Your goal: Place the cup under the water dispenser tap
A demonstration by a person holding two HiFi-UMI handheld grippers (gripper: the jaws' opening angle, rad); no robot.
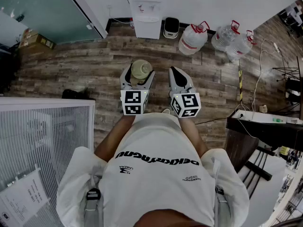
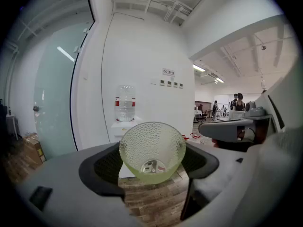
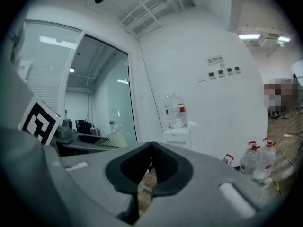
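A pale green dimpled glass cup (image 1: pixel 141 70) sits upright between the jaws of my left gripper (image 1: pixel 138 75), which is shut on it. In the left gripper view the cup (image 2: pixel 152 150) fills the gap, both dark pads (image 2: pixel 106 167) pressing its sides. My right gripper (image 1: pixel 181 78) hovers beside it to the right, shut with nothing in it; its pads meet in the right gripper view (image 3: pixel 150 167). The white water dispenser (image 1: pixel 147 13) stands against the far wall, some way ahead of both grippers. A clear bottle tops the dispenser (image 2: pixel 125 115) (image 3: pixel 176 126). Its tap is too small to make out.
Beside the dispenser stand a small bin (image 1: pixel 171 27) and several large water jugs (image 1: pixel 193 38). A glass partition (image 1: pixel 47 8) and a cardboard box (image 1: pixel 38 40) lie left. A white slatted unit (image 1: pixel 42 141) is near left, a dark desk (image 1: pixel 265 126) right, with cables on the wooden floor.
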